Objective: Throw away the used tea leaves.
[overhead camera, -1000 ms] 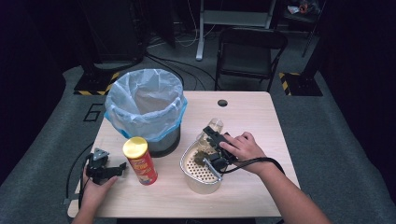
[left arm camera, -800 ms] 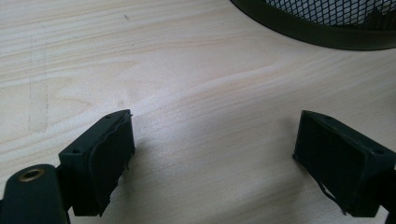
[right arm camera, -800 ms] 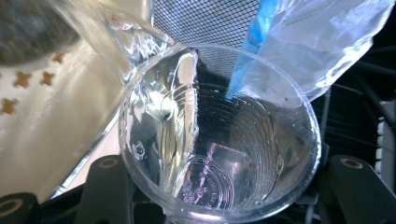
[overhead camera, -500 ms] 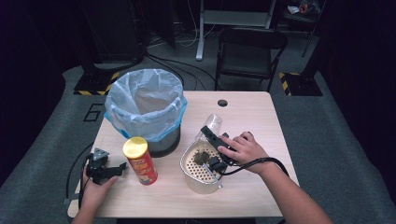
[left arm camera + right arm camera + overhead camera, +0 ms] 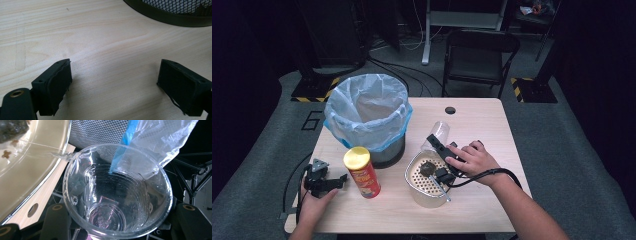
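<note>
A clear plastic cup (image 5: 438,131) is tipped on its side above the table, between the bin and a beige bowl (image 5: 418,192). My right gripper (image 5: 435,140) is shut on the cup, one jaw on each side of its wall. In the right gripper view I look into the cup (image 5: 110,195), with my right gripper (image 5: 120,222) clamped around it; a thin wet thread runs from its rim toward the bowl (image 5: 30,175). A dark lump (image 5: 427,168) lies in the bowl. My left gripper (image 5: 331,181) rests open on the wood at the front left, and my left gripper (image 5: 115,85) has nothing between its jaws.
A mesh bin with a blue-edged plastic bag (image 5: 367,115) stands at the table's back left. A red can with a yellow lid (image 5: 362,172) stands upright between my left gripper and the bowl. A cable hole (image 5: 450,110) marks the far edge; a chair (image 5: 479,55) stands behind.
The cup in my right gripper has tipped further over, its mouth swinging toward the bin. The left gripper and the can have kept still.
</note>
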`<state>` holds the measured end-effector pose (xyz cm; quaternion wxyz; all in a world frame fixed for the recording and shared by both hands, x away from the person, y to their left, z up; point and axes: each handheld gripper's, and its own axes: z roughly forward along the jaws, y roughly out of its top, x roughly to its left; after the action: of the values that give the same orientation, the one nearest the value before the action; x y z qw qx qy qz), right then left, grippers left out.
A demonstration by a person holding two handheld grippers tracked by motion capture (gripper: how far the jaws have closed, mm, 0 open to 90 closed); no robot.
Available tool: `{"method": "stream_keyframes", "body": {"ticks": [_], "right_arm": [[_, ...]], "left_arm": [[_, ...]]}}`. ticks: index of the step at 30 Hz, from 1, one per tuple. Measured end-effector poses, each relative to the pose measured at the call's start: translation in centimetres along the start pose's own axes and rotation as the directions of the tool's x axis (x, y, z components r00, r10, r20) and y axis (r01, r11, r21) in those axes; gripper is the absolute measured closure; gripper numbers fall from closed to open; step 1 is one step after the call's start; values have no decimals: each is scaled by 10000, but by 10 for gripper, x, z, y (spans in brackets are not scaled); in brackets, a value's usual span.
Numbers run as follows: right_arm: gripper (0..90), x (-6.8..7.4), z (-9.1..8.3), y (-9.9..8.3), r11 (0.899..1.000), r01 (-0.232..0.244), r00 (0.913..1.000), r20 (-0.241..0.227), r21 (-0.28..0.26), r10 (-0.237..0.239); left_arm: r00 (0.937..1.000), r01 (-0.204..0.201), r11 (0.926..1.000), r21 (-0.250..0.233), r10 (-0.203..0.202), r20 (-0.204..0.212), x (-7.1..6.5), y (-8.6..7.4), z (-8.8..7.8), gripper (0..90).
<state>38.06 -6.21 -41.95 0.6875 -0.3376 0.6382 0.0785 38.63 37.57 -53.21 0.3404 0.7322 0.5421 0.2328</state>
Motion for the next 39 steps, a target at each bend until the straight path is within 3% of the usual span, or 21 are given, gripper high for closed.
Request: {"method": "stream_keyframes", "body": {"ticks": [7,9,10,13,14,15,21,22,27,33,37,38,39], "right_arm": [[402,1,0,0,10000,-52,9999,-89,76,53],[401,-2,2,0,9997,232,9997,67,-25,-232],[402,-1,1,-1,10000,65,9999,143,50,-66],[402,-3,1,-1,9999,169,9996,227,30,-170],[402,0,-1,-1,9998,-125,9993,354,158,119],[402,0,-1,-1,9998,-125,9993,354,158,119],[402,-1,-1,-1,9999,-26,9995,300,135,22],[402,-4,-1,-1,9997,229,9991,363,81,-231],[401,-4,-2,0,9998,181,9988,444,38,-183],[399,-5,-2,1,9999,-9,9982,606,161,-1],[397,-8,-2,1,9993,-346,9975,614,149,336],[397,-7,-2,1,9974,-701,9958,607,139,692],[397,-10,-2,1,9980,-617,9963,601,96,610]], "left_arm": [[10000,-5,10000,5,5,0,0,0,0,115],[10000,-4,10000,2,4,-6,0,0,0,115],[10000,3,10000,-30,-3,5,0,0,0,115],[10000,1,10000,-25,-1,6,0,0,0,114],[10000,-2,10000,-18,2,-1,0,0,0,115],[10000,-2,10000,-18,2,-1,0,0,0,114],[10000,2,10000,-25,-2,3,0,0,0,114],[10000,-1,10000,-23,1,4,0,0,0,114],[10000,-4,10000,3,4,-6,0,0,0,114],[10000,-5,10000,3,5,-2,0,0,0,114],[10000,1,10000,-22,-1,0,0,0,0,114],[10000,-3,10000,2,3,-1,0,0,0,114],[10000,-6,10000,2,6,-6,0,0,0,114]]}}
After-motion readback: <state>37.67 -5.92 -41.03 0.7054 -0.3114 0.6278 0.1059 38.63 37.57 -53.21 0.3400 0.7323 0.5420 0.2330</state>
